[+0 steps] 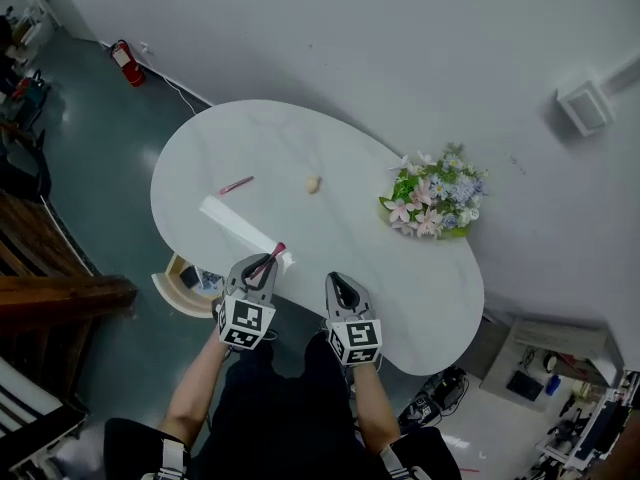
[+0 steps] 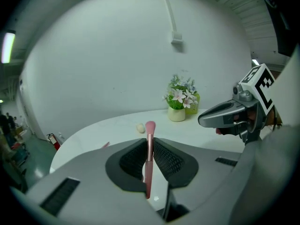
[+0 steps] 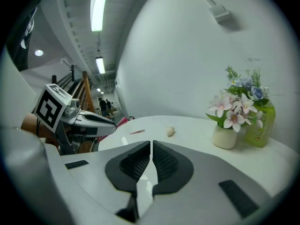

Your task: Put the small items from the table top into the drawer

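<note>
My left gripper (image 1: pixel 266 262) is shut on a slim pink brush (image 2: pixel 149 146), which stands upright between the jaws with its rounded head above them. My right gripper (image 1: pixel 337 281) hovers beside it over the near edge of the white table (image 1: pixel 300 138), jaws shut with nothing between them (image 3: pixel 151 144). On the table top lie a thin pink stick (image 1: pixel 237 185) and a small cream lump (image 1: pixel 313 184). An open drawer (image 1: pixel 185 280) juts out below the table's near-left edge, with dark items inside.
A pot of pink and blue flowers (image 1: pixel 435 194) stands at the table's right, with a green bottle (image 3: pixel 260 125) behind it. A red extinguisher (image 1: pixel 127 63) stands by the far wall. Wooden furniture (image 1: pixel 50 288) lies to the left.
</note>
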`<state>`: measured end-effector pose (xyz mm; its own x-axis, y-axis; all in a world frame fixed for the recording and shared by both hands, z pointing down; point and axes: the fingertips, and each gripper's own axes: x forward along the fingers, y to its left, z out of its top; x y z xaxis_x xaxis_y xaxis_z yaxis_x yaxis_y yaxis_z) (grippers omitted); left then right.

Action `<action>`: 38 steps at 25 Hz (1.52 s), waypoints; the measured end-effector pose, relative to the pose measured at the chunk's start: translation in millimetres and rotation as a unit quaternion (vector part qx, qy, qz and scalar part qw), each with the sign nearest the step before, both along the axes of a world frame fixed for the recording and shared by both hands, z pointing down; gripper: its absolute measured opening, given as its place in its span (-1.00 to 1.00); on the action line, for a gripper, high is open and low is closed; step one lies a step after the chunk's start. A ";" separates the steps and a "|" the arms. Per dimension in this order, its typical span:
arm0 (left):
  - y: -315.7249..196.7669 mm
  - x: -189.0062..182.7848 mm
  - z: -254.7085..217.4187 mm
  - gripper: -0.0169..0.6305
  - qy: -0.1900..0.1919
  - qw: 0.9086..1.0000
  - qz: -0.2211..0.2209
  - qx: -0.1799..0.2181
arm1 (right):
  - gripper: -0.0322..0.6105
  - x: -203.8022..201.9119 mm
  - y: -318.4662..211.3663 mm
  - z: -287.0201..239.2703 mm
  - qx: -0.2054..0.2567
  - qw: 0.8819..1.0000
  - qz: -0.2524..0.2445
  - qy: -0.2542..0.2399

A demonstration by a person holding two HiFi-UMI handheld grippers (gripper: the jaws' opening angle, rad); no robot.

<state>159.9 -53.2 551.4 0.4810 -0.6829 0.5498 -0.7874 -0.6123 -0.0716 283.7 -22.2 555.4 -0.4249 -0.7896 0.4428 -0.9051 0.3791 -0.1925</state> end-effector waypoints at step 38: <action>99.6 -303.9 42.5 -0.78 0.063 0.942 -0.328 -0.040 | -0.78 -323.3 22.2 16.6 -0.002 0.950 -0.311 0.031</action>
<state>-144.0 46.4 593.8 0.0352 -0.8147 0.5788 -0.9973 0.0088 0.0730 -39.6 0.0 572.0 -0.7809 -0.3934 0.4852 -0.5168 0.8432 -0.1480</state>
